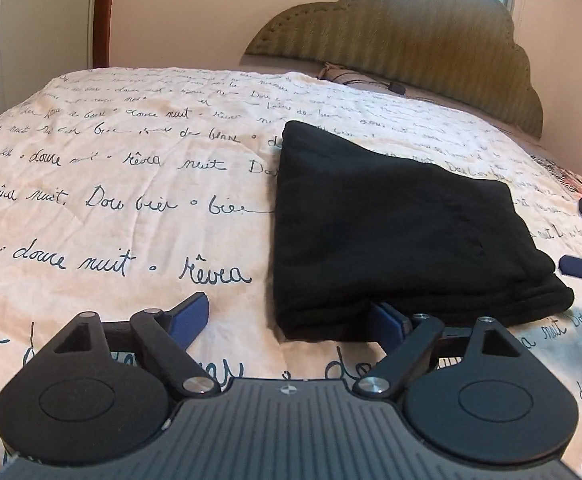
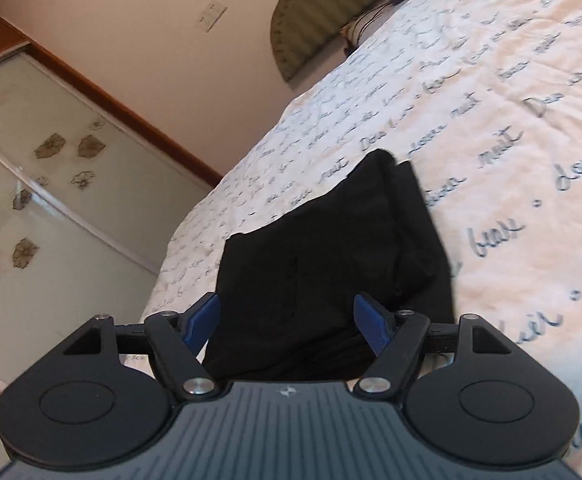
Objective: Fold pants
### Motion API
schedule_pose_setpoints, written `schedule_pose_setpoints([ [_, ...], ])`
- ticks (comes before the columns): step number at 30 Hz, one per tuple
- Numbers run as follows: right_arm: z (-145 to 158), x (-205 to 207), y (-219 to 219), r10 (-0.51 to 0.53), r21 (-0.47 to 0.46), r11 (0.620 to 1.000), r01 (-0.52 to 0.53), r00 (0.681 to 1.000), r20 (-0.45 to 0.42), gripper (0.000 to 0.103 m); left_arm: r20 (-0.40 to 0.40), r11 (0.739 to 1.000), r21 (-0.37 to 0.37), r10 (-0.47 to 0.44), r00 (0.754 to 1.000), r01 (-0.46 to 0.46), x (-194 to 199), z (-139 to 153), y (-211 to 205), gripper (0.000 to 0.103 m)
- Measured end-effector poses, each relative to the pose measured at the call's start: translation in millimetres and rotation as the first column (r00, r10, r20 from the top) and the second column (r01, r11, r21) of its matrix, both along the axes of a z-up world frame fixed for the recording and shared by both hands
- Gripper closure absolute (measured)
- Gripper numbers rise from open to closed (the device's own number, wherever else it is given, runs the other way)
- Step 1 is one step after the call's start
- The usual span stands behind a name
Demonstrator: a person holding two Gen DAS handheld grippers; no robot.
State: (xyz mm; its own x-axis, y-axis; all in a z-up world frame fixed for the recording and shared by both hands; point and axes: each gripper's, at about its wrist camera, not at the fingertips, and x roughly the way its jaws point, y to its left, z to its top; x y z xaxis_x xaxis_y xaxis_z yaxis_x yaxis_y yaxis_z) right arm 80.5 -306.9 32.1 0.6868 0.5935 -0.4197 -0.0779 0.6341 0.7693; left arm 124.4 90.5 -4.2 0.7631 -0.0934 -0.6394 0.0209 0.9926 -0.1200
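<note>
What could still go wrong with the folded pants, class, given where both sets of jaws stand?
1. The left gripper stands open with one pad at the pants' near edge; a nudge could lift or unfold that layer.
2. The right gripper is open straddling the pile; pulling away carelessly could drag the cloth and skew the fold on the soft bedspread.

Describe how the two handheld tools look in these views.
Both match. The left tool and right tool each have a grey ribbed body with a small white logo, two round matte black housings, black link arms with silver pivot pins, and blue ribbed fingers. No hand or sleeve shows.
</note>
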Motion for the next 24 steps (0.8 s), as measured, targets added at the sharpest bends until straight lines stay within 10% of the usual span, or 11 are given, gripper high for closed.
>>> schedule_pose_setpoints([
  [8,-40.2,15.0,-5.8,-0.006,0.026,1.000,0.009,0.996,-0.092,0.029,0.031,0.995,0.056,-0.085,0.996,0.083,-9.6,1.8,-2.2,0.078],
  [24,-25.9,0.7,-4.2,-0.016,-0.039,0.999,0.013,0.998,-0.060,0.028,0.058,0.989,0.110,-0.110,0.992,0.104,-27.2,11.0,-3.0,0.075],
])
